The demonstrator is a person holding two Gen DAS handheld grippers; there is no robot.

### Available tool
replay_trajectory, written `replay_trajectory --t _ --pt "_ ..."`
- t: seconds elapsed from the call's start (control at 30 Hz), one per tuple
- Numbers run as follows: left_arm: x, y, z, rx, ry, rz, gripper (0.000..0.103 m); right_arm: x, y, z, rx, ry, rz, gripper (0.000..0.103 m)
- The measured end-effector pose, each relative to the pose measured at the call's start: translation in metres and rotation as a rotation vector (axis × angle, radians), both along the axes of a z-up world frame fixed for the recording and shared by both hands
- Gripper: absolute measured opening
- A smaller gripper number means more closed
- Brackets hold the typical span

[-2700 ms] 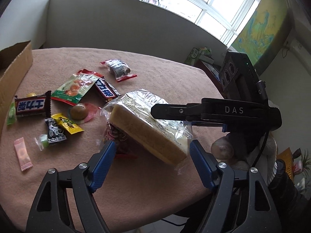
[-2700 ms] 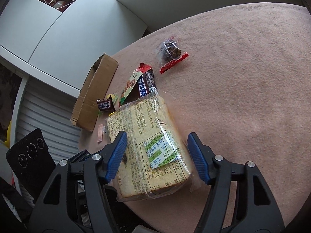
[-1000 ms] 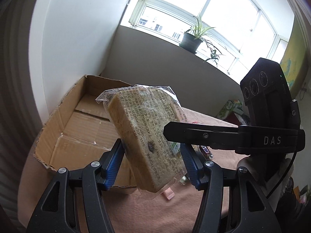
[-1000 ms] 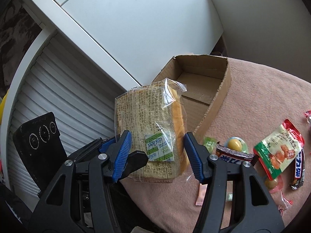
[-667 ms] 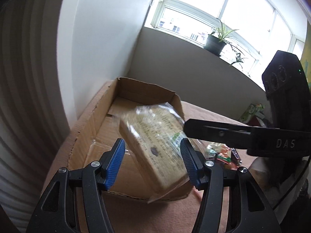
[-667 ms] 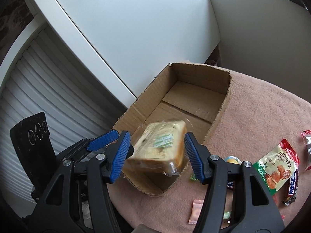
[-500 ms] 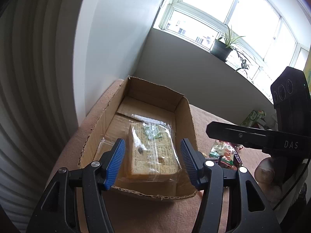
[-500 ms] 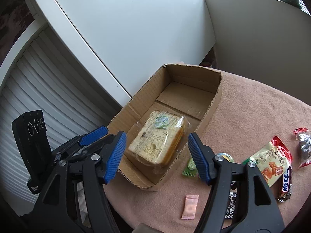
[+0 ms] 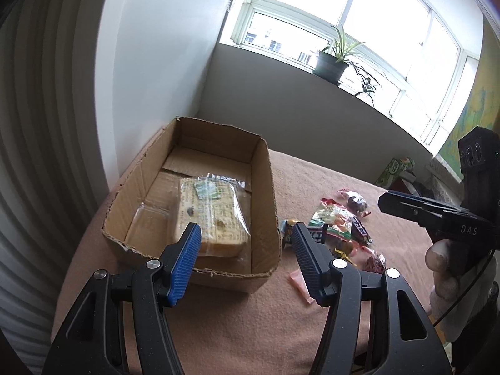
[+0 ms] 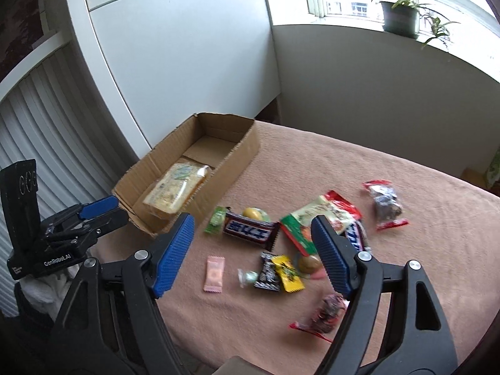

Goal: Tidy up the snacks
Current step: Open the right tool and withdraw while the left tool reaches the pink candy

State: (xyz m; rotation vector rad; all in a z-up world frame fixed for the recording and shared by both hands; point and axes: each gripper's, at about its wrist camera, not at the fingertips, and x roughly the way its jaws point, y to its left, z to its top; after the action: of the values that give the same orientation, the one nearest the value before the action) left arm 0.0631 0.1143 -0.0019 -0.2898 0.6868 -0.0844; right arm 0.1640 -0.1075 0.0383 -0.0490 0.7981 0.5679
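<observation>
A wrapped loaf of bread (image 9: 208,215) lies flat inside the open cardboard box (image 9: 265,187), also seen in the right wrist view (image 10: 175,187) in the box (image 10: 240,153). My left gripper (image 9: 245,247) is open and empty, above the box's near edge. My right gripper (image 10: 251,245) is open and empty, above the loose snacks: a dark chocolate bar (image 10: 251,229), a green-and-red packet (image 10: 318,218), a pink sachet (image 10: 214,273), a yellow candy (image 10: 289,273) and a red-ended wrapped snack (image 10: 386,204).
The table (image 10: 422,250) has a pink cloth and sits against a white wall at the left. Its near edge curves at the bottom of both views. A potted plant (image 9: 331,62) stands on the window sill behind. Another red-wrapped snack (image 10: 325,315) lies near the table's front edge.
The bread dropped from between both grippers into the box and now lies flat. Both grippers have opened and drawn back; the right one has swung towards the loose snacks.
</observation>
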Motion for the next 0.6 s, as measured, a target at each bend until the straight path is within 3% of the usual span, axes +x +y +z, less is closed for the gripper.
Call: replay_trajectory --t 0.1,0.17,0.47,0.6 --pt "-0.008 -0.019 -0.006 0.036 0.005 -0.025 0.06 -0.015 -0.028 -0.008 -0.027 -0.037 -0.073 0.083" --pt "-0.012 -0.029 -0.013 0.017 0.024 -0.037 0.06 -0.022 -0.047 -0.017 -0.026 -0.033 -0.126 0.086" --pt "-0.013 -0.07 -0.045 -0.038 0.116 -0.102 0.06 -0.033 -0.095 -0.063 0.053 0.115 -0.294 0.086" --pt "-0.006 -0.085 -0.05 -0.014 0.122 -0.109 0.06 -0.032 -0.092 -0.077 0.079 0.15 -0.292 0.086"
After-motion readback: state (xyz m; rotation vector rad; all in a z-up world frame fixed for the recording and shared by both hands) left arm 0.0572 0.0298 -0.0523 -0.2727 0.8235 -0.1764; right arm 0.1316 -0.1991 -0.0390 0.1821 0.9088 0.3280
